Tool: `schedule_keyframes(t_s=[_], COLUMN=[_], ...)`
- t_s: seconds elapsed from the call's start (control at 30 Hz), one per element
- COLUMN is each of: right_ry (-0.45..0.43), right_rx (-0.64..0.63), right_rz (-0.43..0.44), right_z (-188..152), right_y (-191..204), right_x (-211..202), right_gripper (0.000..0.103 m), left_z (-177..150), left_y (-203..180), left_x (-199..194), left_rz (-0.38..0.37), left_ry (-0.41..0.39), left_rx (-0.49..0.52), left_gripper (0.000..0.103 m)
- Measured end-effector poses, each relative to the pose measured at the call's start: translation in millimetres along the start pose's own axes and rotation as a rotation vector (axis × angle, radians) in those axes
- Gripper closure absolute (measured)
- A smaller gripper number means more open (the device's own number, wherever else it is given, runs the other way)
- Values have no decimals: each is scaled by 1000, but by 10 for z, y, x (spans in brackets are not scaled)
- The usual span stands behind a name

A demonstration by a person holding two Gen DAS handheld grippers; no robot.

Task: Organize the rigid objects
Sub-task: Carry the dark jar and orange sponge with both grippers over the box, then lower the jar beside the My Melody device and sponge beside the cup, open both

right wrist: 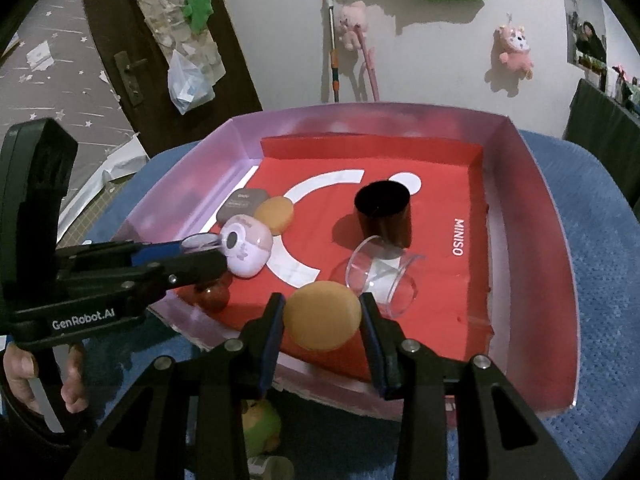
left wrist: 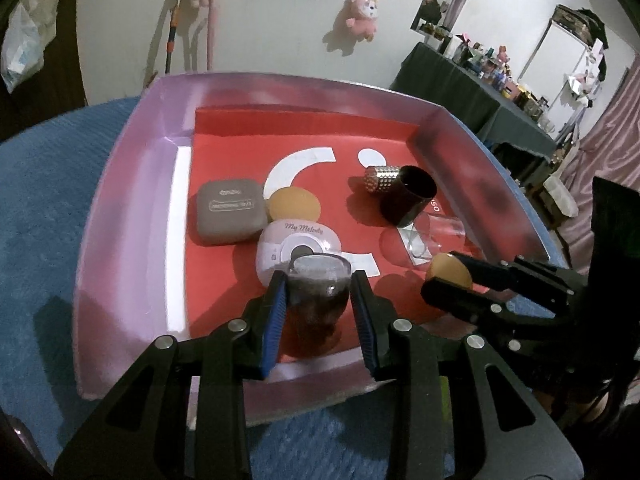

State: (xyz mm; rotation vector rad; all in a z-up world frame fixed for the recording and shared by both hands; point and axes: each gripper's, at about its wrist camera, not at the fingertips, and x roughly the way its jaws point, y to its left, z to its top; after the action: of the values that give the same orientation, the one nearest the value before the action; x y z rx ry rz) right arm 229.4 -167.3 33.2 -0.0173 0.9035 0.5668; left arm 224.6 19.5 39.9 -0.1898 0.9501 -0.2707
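- Leftmost, inside the tray [left wrist: 120, 216] with the red liner, a grey case [left wrist: 230, 212] lies flat near the left wall, touching an orange puff [left wrist: 294, 206].
- Just in front, a pink case [left wrist: 298, 250] marked "My Melody" rests on the liner.
- Next, the left gripper [left wrist: 318, 300] is clamped narrowly on a small glass cup [left wrist: 318, 296] of dark liquid, over the tray's near edge.
- Further right, a black cylinder [left wrist: 408, 196] stands beside a studded metal piece [left wrist: 380, 178]; a clear cup [left wrist: 424, 236] lies tipped in front of it.
- Rightmost, the right gripper [right wrist: 322, 316] pinches a second orange puff [right wrist: 322, 316], low over the tray's front.
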Motion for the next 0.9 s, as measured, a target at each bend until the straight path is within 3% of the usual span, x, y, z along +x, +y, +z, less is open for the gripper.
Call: schedule_keyframes(t_s=[0.33, 0.5, 0.67, 0.9], right_ry=[5, -8, -18, -12], right_rx=[15, 17, 1, 18], right_rz=[-42, -79, -110, -103], right_z=[27, 56, 67, 94], right_y=[-114, -168, -149, -184], right_x=[110, 140, 173, 239], right_gripper=[63, 63, 63, 63], left_z=[16, -20, 47, 92], left_y=[-55, -106, -59, 115], left_x=[159, 312, 284, 298], left_rz=[-51, -62, 32, 31], left_ry=[27, 83, 41, 16], left_rx=[6, 18, 20, -32], left_gripper=[73, 73, 73, 73])
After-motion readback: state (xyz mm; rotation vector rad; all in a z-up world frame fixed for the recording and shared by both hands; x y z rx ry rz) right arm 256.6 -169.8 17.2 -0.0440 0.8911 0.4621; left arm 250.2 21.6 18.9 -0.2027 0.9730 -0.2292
